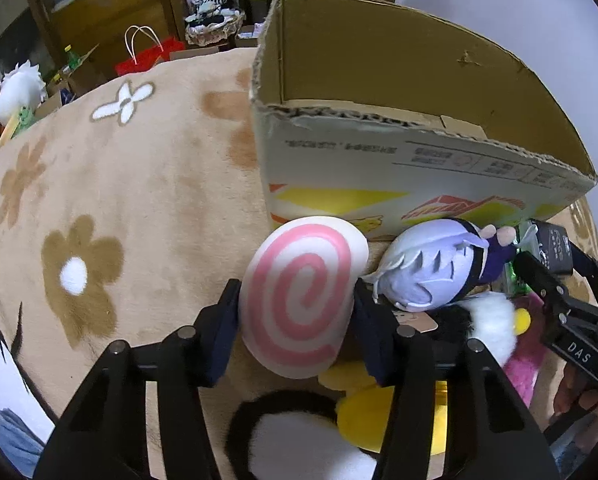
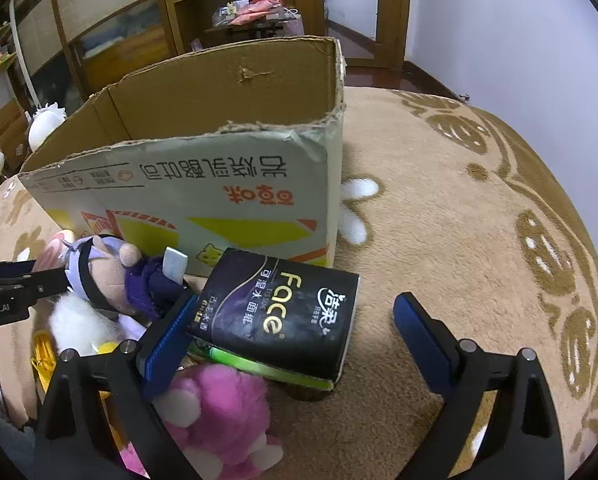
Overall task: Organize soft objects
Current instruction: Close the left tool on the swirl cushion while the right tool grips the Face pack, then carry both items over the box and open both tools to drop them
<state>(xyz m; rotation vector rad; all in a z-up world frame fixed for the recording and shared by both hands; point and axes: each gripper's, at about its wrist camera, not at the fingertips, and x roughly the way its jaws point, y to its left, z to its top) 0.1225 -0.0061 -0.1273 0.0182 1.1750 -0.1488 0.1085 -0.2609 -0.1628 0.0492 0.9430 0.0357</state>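
Left gripper (image 1: 297,312) clamps swirl cushion (image 1: 303,296) before box (image 1: 419,184). Right gripper (image 2: 295,324) fingers wide astride tissue pack (image 2: 275,312), not touching. Doll (image 1: 431,264) beside cushion.

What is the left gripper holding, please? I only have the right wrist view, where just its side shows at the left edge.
Observer: The left gripper is shut on a pink-and-white spiral cushion, with one pad on each side.
Operator: Thank you. Is anything lying below that cushion?
Observer: Yes, a yellow plush shows just under it, next to a black-and-white plush.
Operator: And where is the purple-haired doll from there?
Observer: The purple-haired doll lies close beside the cushion's right edge, in front of the cardboard box.
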